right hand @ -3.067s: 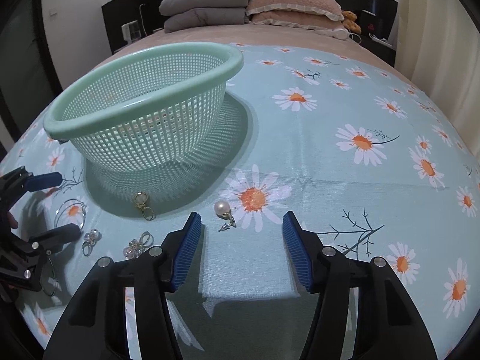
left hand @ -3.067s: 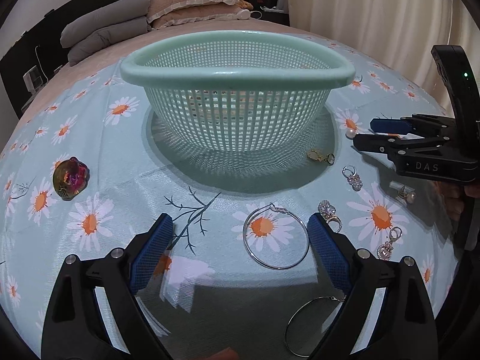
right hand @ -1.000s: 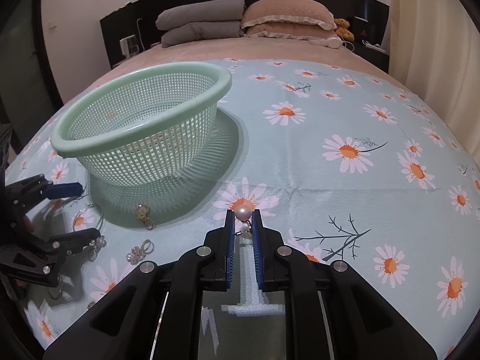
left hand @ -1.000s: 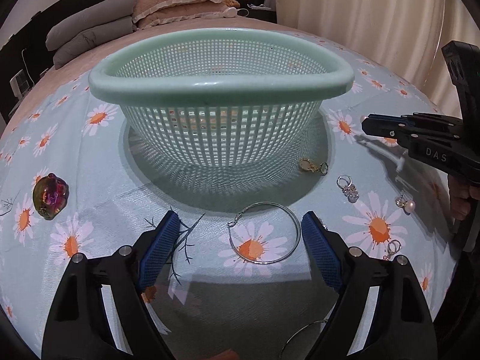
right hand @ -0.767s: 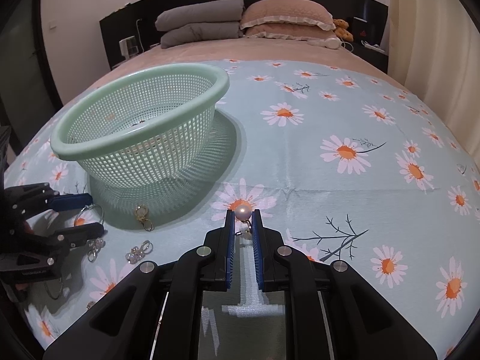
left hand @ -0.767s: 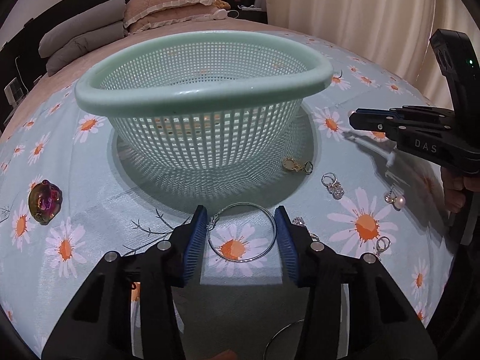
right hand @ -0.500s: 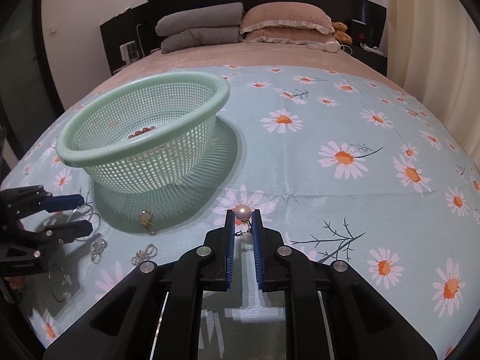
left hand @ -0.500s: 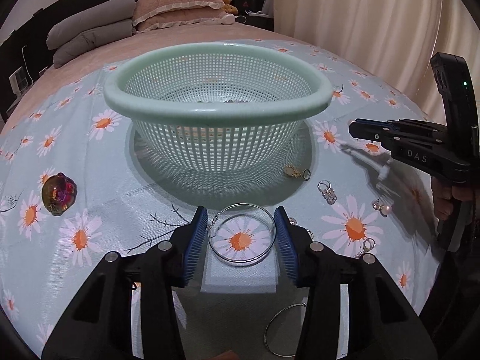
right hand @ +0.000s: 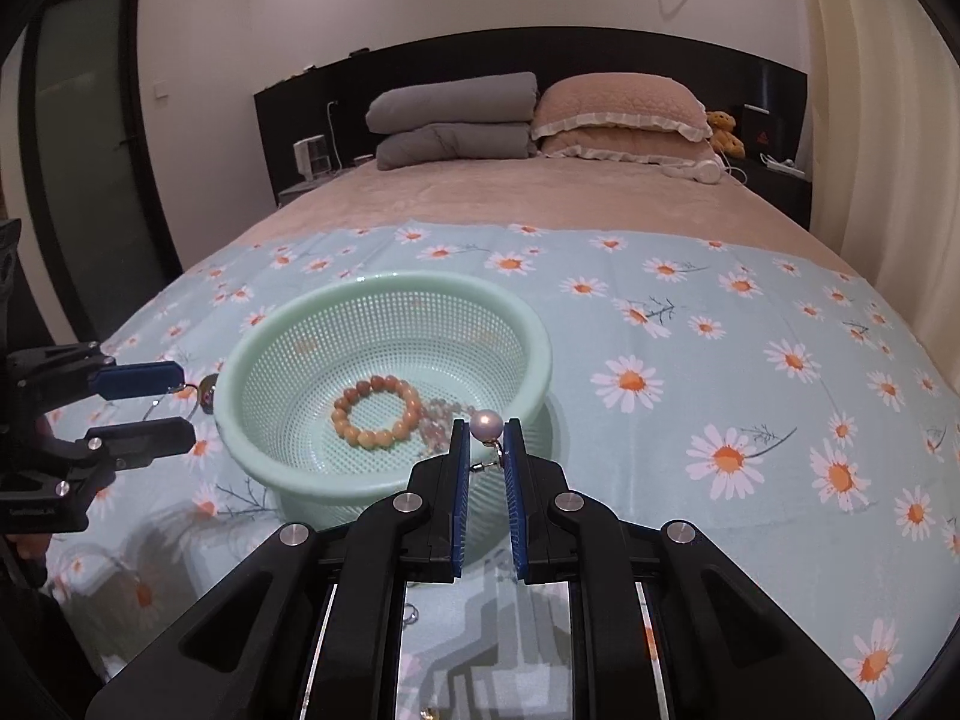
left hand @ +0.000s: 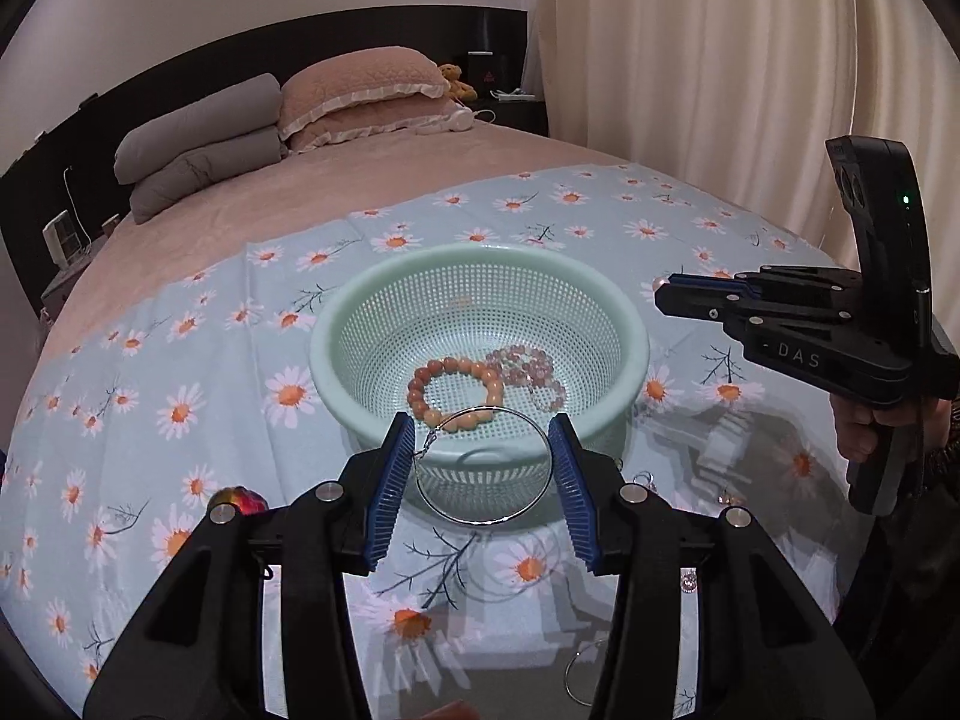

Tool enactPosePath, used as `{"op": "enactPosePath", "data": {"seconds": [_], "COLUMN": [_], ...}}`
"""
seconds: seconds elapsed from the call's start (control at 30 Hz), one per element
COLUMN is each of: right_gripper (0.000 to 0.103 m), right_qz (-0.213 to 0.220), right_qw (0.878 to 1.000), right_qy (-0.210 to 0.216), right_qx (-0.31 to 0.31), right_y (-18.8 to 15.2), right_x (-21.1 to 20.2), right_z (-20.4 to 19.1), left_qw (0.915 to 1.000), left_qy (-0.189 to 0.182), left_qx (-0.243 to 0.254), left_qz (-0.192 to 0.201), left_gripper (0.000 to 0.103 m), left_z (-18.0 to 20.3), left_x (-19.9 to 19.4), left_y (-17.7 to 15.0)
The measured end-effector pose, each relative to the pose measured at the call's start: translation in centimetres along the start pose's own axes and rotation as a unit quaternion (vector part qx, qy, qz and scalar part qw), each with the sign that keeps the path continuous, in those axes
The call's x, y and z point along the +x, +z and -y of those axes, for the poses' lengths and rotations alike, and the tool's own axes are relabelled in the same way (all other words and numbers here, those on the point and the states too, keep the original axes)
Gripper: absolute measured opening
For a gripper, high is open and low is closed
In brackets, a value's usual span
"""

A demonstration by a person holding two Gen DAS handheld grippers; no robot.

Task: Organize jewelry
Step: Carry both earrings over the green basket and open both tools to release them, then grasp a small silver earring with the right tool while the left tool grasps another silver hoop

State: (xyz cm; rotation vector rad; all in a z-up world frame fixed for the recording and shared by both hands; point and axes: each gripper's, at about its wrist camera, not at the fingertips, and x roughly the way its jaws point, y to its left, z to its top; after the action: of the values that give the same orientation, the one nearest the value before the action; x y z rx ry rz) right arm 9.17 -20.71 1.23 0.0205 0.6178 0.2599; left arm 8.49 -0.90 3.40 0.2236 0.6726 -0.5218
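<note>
Above a bed spread with a daisy-print cloth, we hold both tools over a mint-green mesh basket that sits toward the cloth's near edge. Stacked grey and pink pillows lean on the dark headboard at the far end, and cream curtains hang along the bed's right side. Our left hand-held gripper is clamped on a large silver hoop earring, its blue pads pressing the ring's two sides, the hoop raised off the cloth over the basket's near rim. Our right hand-held gripper is pinched tight on a pearl earring, the pearl riding just above the pad tips at the basket's right rim. Inside the basket lie an orange bead bracelet and, touching it on the right, a pale pink bead bracelet. A small iridescent charm rests on the cloth near its left edge, beside the left tool. Another hoop lies by the cloth's near edge.
</note>
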Motion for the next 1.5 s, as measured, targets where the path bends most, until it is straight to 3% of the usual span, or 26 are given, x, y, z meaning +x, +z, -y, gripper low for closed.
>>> {"op": "enactPosePath", "data": {"seconds": [0.3,0.37,0.4,0.43,0.97,1.5], "right_gripper": [0.014,0.031,0.045,0.049,0.048,0.048], "right_qz": [0.004,-0.004,-0.008,-0.006,0.000,-0.044], "right_qw": [1.000,1.000,1.000,1.000,0.999,0.999], "right_qy": [-0.001,-0.005,0.000,0.005,-0.025,-0.011], "right_qx": [-0.022,-0.013,-0.007,0.000,0.022,0.005], "right_y": [2.4,2.5,2.4,2.3,0.2,-4.2], "right_x": [1.8,2.3,2.4,2.4,-0.6,-1.3], "right_z": [-1.8,-1.5,-1.3,-1.1,1.2,-0.6], "left_qw": [0.9998,0.9997,0.9996,0.9996,0.9987,0.9972], "left_qy": [0.003,0.003,0.003,0.003,0.023,-0.027], "left_qx": [-0.011,-0.018,-0.022,-0.025,-0.029,-0.018], "left_qz": [-0.014,-0.019,-0.017,-0.016,-0.034,-0.068], "left_gripper": [0.051,0.067,0.073,0.073,0.076,0.080], "left_z": [-1.6,-1.8,-1.9,-2.1,-2.2,3.3], "left_x": [3.3,3.6,3.7,3.7,0.9,-0.3], "left_y": [2.3,2.3,2.2,2.1,-2.3,-7.6]}}
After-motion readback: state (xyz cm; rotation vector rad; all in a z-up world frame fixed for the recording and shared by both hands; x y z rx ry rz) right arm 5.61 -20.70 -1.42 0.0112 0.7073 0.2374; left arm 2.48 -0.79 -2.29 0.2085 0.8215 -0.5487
